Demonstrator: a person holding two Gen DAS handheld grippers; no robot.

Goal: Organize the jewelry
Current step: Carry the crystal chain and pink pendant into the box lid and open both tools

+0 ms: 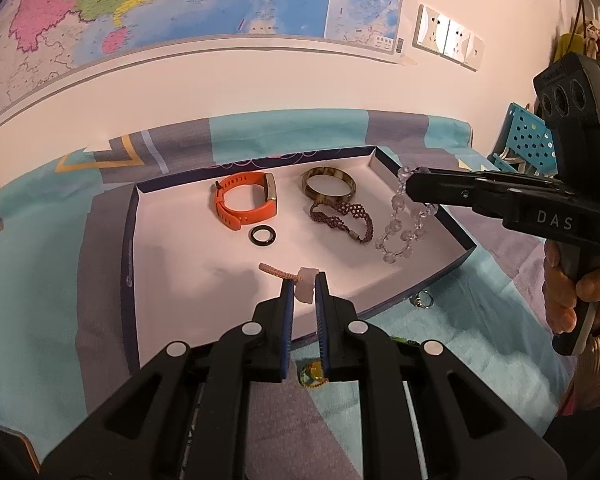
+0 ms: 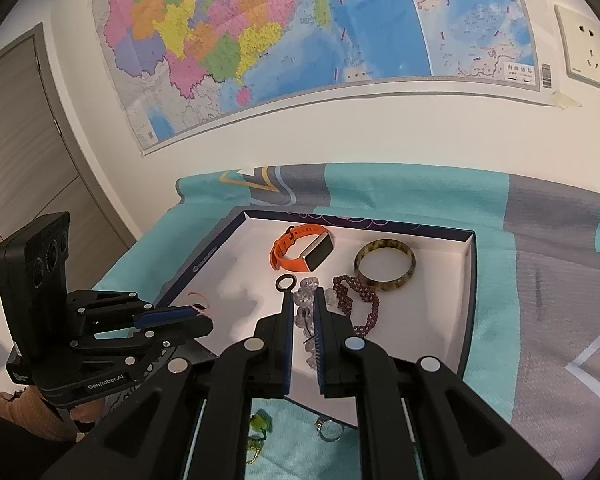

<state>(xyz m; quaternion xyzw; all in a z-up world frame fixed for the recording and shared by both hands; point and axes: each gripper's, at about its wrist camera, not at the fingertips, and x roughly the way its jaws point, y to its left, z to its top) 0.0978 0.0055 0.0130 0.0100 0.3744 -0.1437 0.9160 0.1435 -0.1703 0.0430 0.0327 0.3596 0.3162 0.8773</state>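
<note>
A shallow white-lined box (image 1: pixel 172 240) (image 2: pixel 428 320) lies on the patterned cloth. In it are an orange smartwatch (image 1: pixel 246 200) (image 2: pixel 304 252), a mottled bangle (image 1: pixel 329 184) (image 2: pixel 385 265), a dark ring (image 1: pixel 262 235) (image 2: pixel 286 282) and a maroon beaded bracelet (image 1: pixel 342 218) (image 2: pixel 356 300). My left gripper (image 1: pixel 304 280) (image 2: pixel 200 312) is shut on a pale pink pendant (image 1: pixel 307 286) with a braided cord (image 1: pixel 276 271), low over the box's near part. My right gripper (image 2: pixel 303 300) (image 1: pixel 408 184) is shut on a clear crystal bead bracelet (image 1: pixel 402 228) (image 2: pixel 305 304), which hangs into the box's right side.
A small silver ring (image 1: pixel 421 300) (image 2: pixel 329 429) and a green and yellow trinket (image 1: pixel 313 374) (image 2: pixel 258 428) lie on the cloth in front of the box. A map covers the wall behind. A blue perforated rack (image 1: pixel 528 140) stands at the right.
</note>
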